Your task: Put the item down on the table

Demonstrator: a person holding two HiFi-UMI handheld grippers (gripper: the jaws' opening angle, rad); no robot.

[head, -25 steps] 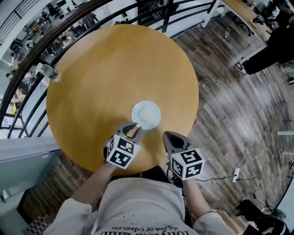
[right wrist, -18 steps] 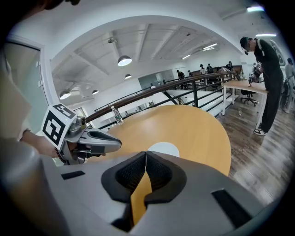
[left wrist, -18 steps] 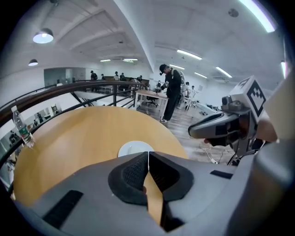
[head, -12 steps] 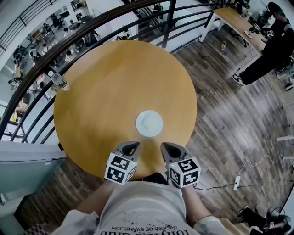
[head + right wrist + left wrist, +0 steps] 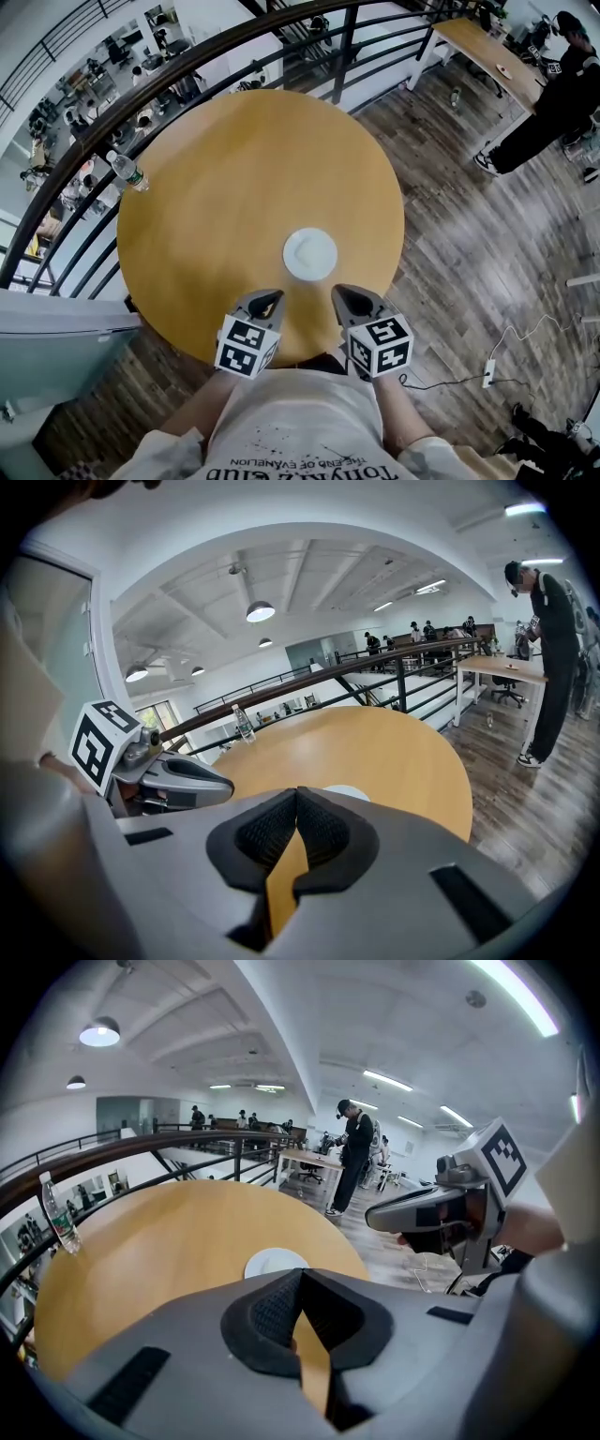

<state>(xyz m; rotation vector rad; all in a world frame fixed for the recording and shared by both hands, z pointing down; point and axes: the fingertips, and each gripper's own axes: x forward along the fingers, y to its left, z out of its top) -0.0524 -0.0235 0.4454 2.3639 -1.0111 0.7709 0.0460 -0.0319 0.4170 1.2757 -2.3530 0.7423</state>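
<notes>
A small white round plate (image 5: 309, 254) lies flat on the round wooden table (image 5: 234, 178), a little in from its near edge. My left gripper (image 5: 265, 302) hovers at the table's near rim, just short of the plate, shut and empty. Beside it, my right gripper (image 5: 349, 298) is also shut with nothing in it. In the left gripper view the plate (image 5: 275, 1262) shows just beyond the closed jaws of my left gripper (image 5: 298, 1283). In the right gripper view the plate (image 5: 349, 791) peeks out behind the closed jaws of my right gripper (image 5: 296, 808).
A plastic water bottle (image 5: 127, 172) stands at the table's far left edge. A dark metal railing (image 5: 187, 66) curves behind the table. A person in black (image 5: 553, 84) stands by a desk (image 5: 487, 37) at the far right. Cables (image 5: 487, 366) lie on the wooden floor.
My left gripper was at the plate's near edge a second ago; it has drawn back toward the table's rim and is shut. The plate stays on the table.
</notes>
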